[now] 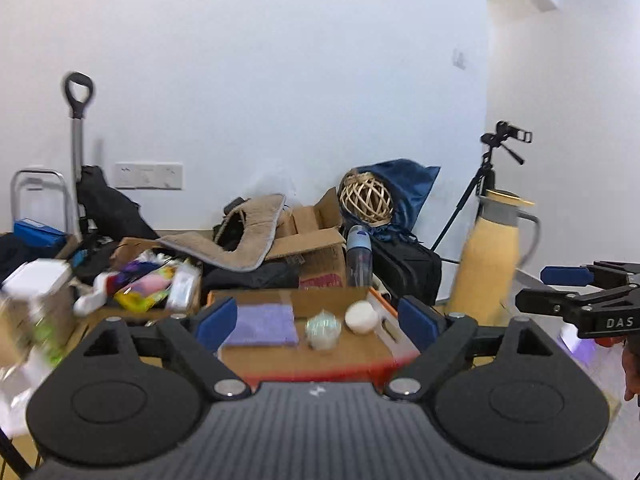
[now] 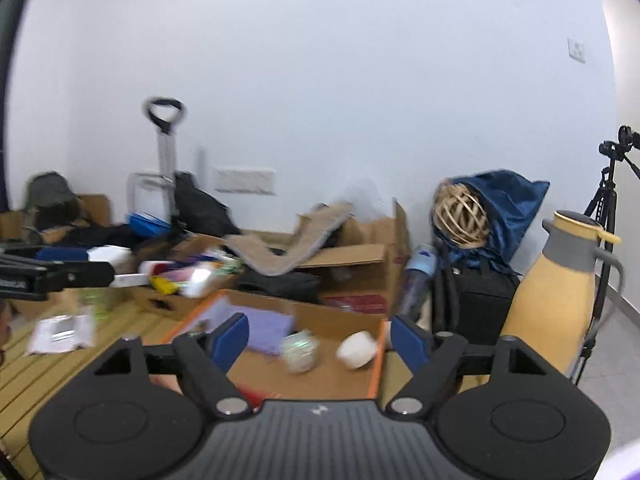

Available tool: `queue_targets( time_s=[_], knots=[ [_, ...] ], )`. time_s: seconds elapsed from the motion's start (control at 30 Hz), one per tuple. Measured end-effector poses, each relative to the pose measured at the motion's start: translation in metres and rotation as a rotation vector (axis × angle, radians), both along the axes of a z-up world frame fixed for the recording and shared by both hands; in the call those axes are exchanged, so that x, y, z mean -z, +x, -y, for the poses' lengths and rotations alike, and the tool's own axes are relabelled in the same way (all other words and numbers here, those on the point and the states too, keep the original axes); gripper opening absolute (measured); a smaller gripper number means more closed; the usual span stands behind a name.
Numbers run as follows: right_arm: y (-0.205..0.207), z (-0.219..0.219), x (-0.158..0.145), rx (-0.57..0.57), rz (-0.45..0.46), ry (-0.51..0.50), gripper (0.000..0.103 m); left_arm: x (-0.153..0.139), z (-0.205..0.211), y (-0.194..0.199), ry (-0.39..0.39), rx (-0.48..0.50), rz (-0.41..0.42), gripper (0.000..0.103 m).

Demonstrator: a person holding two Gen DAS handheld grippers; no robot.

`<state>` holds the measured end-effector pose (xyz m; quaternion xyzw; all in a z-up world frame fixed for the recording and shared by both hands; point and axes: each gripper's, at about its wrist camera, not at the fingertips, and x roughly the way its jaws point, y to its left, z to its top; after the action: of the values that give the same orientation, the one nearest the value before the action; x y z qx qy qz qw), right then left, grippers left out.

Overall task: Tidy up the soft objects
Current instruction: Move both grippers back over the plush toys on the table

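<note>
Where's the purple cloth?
The purple cloth lies at the left end of the shallow cardboard box, left of the clear wrapped ball and the white ball.

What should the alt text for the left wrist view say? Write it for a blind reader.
The open left tool hovers empty over a shallow cardboard box holding a purple cloth, a pale netted ball and a white round object. Cluttered boxes and bags line the white wall; the right tool enters at right.
</note>
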<state>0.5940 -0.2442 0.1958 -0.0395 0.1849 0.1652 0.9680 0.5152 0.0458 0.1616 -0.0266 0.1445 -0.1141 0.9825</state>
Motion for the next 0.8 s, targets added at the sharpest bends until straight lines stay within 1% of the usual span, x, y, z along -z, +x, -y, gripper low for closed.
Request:
queue_targets(
  time_s=[0.07,0.1,0.13,0.2,0.23,0.3,0.37,0.4,0.47,0.57,0.63,0.7,0.77,0.8],
  knots=[
    [-0.053,-0.002,0.015,-0.027,0.044,0.014,0.082,0.022,-0.002,-0.054,0.003,-0.002,0.028,0.094],
    [-0.08,-0.003,0.025,-0.03,0.061,0.025,0.083,0.034,-0.004,-0.079,-0.006,0.001,0.039,0.097],
    [-0.103,-0.004,0.035,-0.028,0.072,0.032,0.084,0.045,-0.005,-0.099,-0.013,0.006,0.041,0.099],
    [-0.151,-0.007,0.06,-0.029,0.088,0.04,0.086,0.071,-0.005,-0.145,-0.002,0.034,0.033,0.1],
    [-0.174,-0.009,0.073,-0.022,0.094,0.041,0.088,0.084,-0.007,-0.168,-0.001,0.034,0.024,0.101],
    [-0.219,-0.013,0.1,0.002,0.095,0.038,0.088,0.105,-0.008,-0.199,-0.016,0.008,-0.009,0.101],
    [-0.255,-0.017,0.122,-0.002,0.096,0.026,0.089,0.122,-0.01,-0.216,-0.031,0.008,-0.056,0.101],
    [-0.268,-0.018,0.131,-0.007,0.089,0.028,0.089,0.126,-0.012,-0.218,-0.031,0.009,-0.075,0.101],
    [-0.287,-0.021,0.142,-0.047,0.06,0.022,0.089,0.127,-0.011,-0.221,-0.02,-0.017,-0.074,0.101],
    [-0.294,-0.025,0.143,-0.048,0.057,0.001,0.089,0.125,-0.011,-0.221,-0.04,-0.015,-0.055,0.101],
    [-0.292,-0.022,0.142,-0.038,0.062,0.02,0.089,0.126,-0.008,-0.215,-0.05,-0.005,-0.059,0.101],
    [-0.285,-0.02,0.146,-0.02,0.047,0.035,0.089,0.13,-0.004,-0.2,-0.067,0.016,-0.08,0.101],
    [-0.271,-0.017,0.156,0.011,0.018,0.042,0.088,0.135,0.004,-0.177,-0.099,0.051,-0.113,0.1],
    [-0.263,-0.014,0.161,0.022,0.001,0.045,0.087,0.138,0.009,-0.161,-0.113,0.081,-0.133,0.097]
  ],
)
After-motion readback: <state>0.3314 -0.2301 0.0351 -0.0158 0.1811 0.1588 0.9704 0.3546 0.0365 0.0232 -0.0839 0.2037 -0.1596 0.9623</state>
